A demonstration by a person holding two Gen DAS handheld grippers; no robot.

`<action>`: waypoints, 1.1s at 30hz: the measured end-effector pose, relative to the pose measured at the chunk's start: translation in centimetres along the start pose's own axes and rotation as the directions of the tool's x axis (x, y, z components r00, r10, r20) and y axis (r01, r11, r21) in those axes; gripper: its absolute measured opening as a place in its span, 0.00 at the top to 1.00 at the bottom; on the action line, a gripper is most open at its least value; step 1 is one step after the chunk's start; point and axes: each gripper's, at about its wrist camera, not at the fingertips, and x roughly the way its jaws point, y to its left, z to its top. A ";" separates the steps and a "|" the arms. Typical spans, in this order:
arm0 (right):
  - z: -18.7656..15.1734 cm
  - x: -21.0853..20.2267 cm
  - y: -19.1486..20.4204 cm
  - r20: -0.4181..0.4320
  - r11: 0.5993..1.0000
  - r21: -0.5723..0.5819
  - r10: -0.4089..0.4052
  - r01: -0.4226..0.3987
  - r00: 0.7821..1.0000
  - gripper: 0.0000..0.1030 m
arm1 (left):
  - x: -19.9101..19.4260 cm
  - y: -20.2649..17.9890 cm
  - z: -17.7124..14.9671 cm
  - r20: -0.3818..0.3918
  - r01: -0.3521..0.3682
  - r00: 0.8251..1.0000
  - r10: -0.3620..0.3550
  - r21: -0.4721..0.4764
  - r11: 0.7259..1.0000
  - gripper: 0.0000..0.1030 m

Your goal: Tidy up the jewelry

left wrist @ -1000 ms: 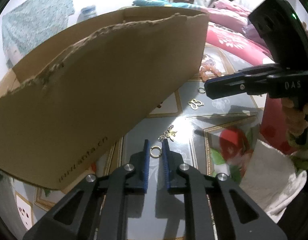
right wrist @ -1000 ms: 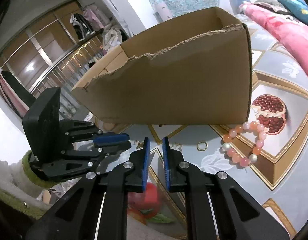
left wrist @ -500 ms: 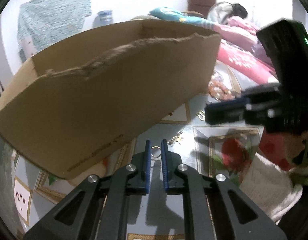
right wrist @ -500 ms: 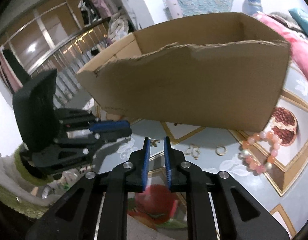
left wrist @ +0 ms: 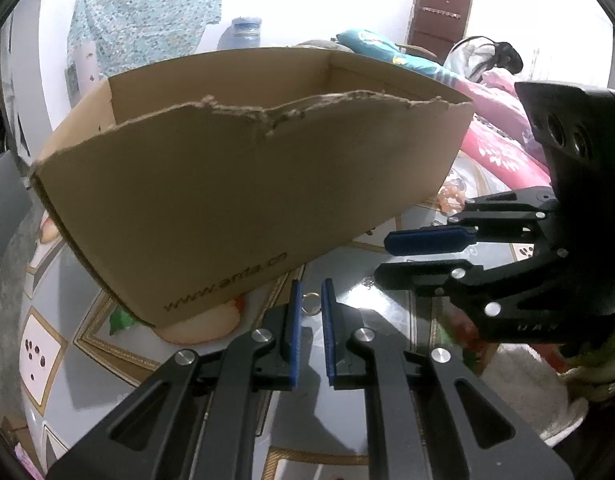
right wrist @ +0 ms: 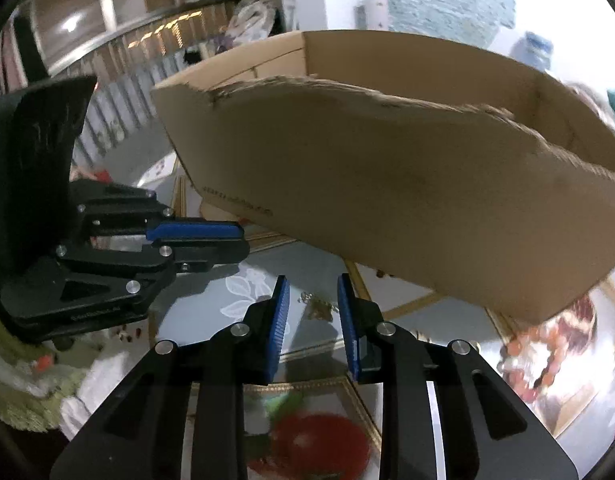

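A small gold ring [left wrist: 310, 305] sits between the fingertips of my left gripper [left wrist: 310, 303], which is shut on it and holds it near the front wall of the open cardboard box [left wrist: 247, 184]. My right gripper [right wrist: 312, 304] is open, with a small gold chain piece [right wrist: 318, 307] on the table between its pads. The box [right wrist: 407, 200] fills the upper right of the right wrist view. A pink bead bracelet [right wrist: 547, 344] lies at the right, and also shows past the box corner in the left wrist view [left wrist: 451, 200].
The table [left wrist: 67, 320] has a glossy fruit-patterned cover. White cloth [left wrist: 523, 384] lies at its right edge. Each gripper shows in the other's view: the right one [left wrist: 427, 256] and the left one [right wrist: 199, 244]. Bedding and shelves are behind.
My left gripper closed on the gold ring and rose with it toward the box. My right gripper opened and swung left over the gold chain piece.
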 end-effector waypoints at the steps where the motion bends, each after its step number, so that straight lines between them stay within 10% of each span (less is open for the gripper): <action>1: 0.1 0.3 0.2 -0.010 1.000 -0.025 -0.005 0.005 1.000 0.76 | 0.0 0.1 -0.1 0.000 0.004 1.000 -0.004 -0.005 1.000 0.91; 13: 1.1 2.2 -0.2 -0.112 0.996 -0.093 -0.003 -0.008 0.994 1.00 | -0.1 0.3 -0.1 0.007 0.014 1.000 -0.014 -0.010 1.000 0.91; 33: 3.8 -4.8 -4.5 0.152 0.962 0.185 0.174 -0.201 0.973 1.00 | -4.5 -1.1 0.9 0.102 0.010 0.995 -0.011 0.015 1.000 0.91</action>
